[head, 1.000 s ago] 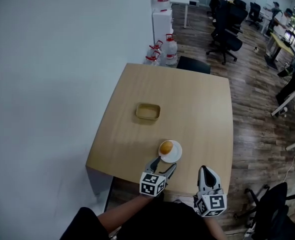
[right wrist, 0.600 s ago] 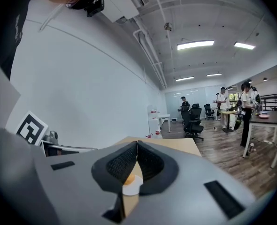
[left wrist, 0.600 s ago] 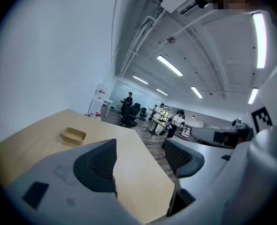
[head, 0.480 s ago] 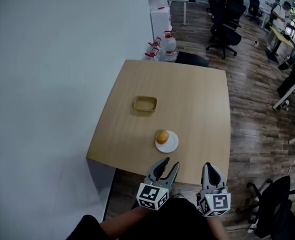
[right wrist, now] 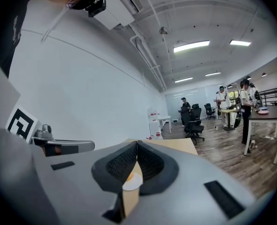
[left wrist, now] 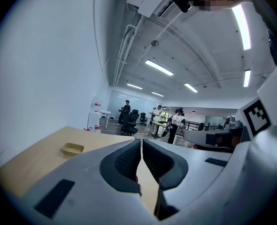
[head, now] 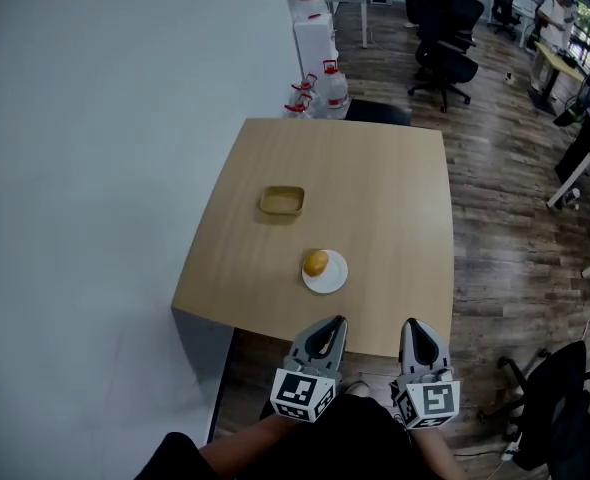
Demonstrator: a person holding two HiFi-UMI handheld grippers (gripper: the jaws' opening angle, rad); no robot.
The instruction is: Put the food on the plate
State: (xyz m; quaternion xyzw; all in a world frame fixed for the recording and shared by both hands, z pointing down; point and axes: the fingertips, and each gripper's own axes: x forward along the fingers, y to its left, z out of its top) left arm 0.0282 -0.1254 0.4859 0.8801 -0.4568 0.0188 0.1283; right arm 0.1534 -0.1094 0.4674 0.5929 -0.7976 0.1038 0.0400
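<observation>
Left gripper point(left wrist: 141, 142): jaws have just closed until the pads meet, with nothing between them. Right gripper point(right wrist: 136, 144): jaws likewise together and empty. Both now sit back at the near edge of the table point(head: 375, 168), withdrawn from the white plate point(head: 335, 280). The round orange-brown food point(head: 316, 262) rests on that plate, left of centre. Judgement: placement appears complete.

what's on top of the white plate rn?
One round orange-brown food item sits on the plate, toward its left edge in the head view; the rest is bare. The patch under the food is covered.
</observation>
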